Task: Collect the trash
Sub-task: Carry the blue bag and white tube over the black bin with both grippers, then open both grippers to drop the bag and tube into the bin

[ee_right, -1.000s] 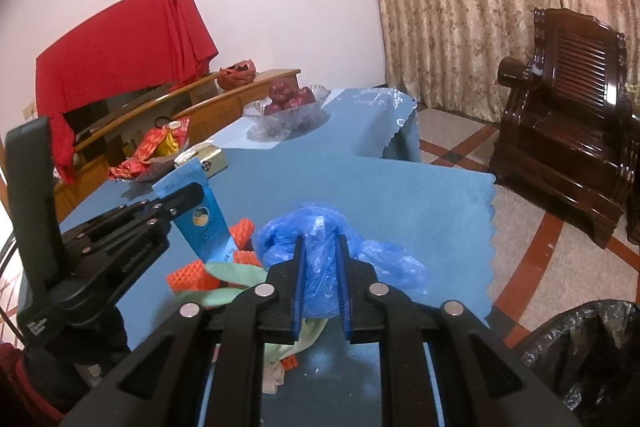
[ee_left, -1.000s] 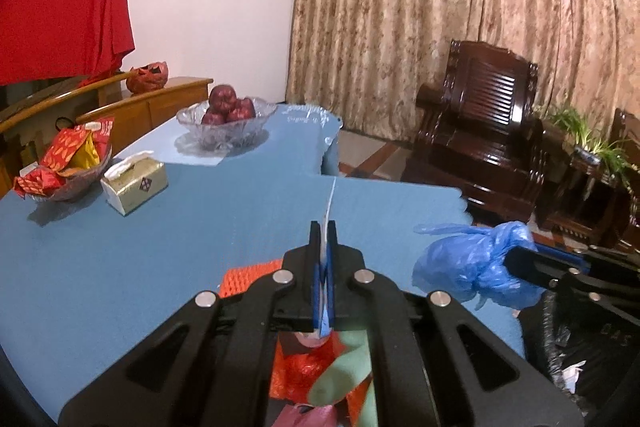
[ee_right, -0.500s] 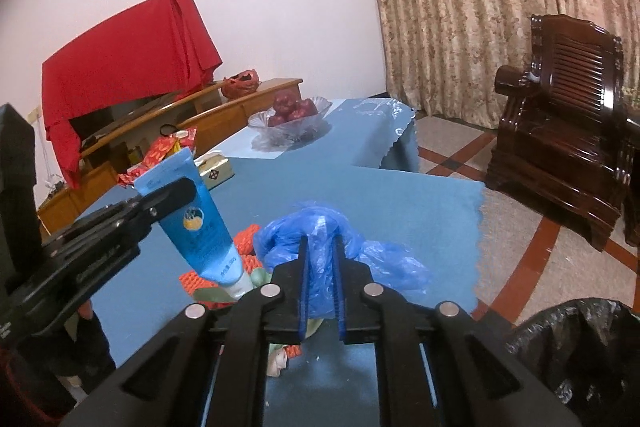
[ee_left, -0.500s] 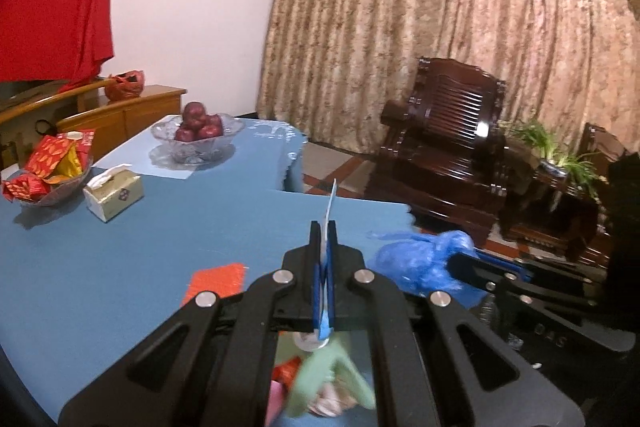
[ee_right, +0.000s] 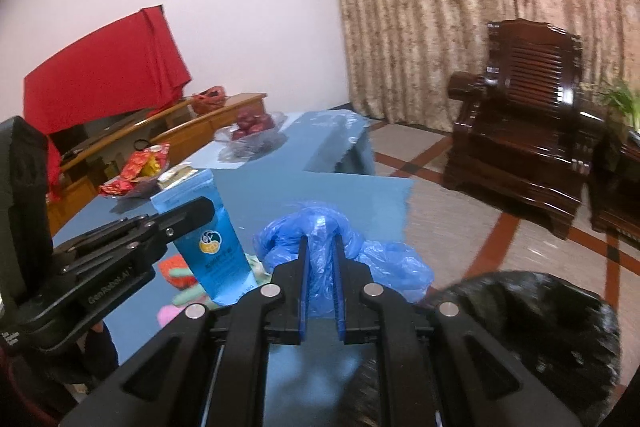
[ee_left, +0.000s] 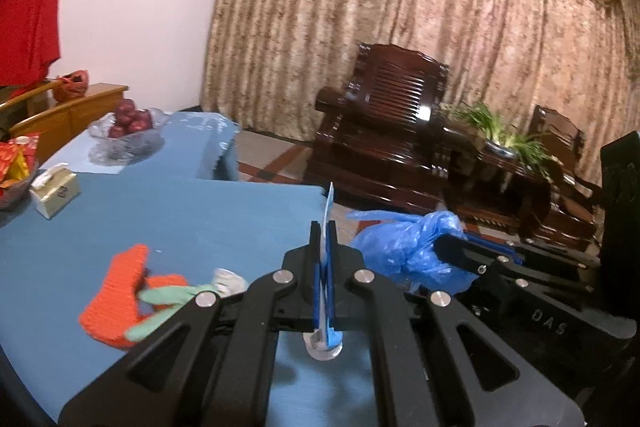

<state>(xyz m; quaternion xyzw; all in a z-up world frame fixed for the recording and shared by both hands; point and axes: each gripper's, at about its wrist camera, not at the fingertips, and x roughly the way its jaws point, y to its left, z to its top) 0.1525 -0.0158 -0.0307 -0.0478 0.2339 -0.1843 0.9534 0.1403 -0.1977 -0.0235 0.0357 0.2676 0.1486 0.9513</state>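
My left gripper [ee_left: 325,227] is shut on a blue squeeze tube [ee_left: 329,203], held edge-on above the blue table; the right wrist view shows the tube [ee_right: 216,247] cap-down in that gripper [ee_right: 192,211]. My right gripper [ee_right: 321,241] is shut on a crumpled blue plastic bag [ee_right: 320,223], which also shows in the left wrist view [ee_left: 404,247]. A black trash bag [ee_right: 532,327] sits low at the right, beside the table edge. Orange foam netting [ee_left: 120,295] and green scraps [ee_left: 168,299] lie on the table.
The blue tablecloth [ee_left: 180,215] carries a small gold box [ee_left: 54,189], a glass bowl of red fruit [ee_left: 128,131] and a bowl of red packets [ee_right: 136,171]. Dark wooden armchairs [ee_left: 384,139] stand on the tiled floor to the right.
Both grippers have lifted and swung right with their loads. The black trash bag has come closer into the right wrist view, and the orange netting has slid to the left in the left wrist view.
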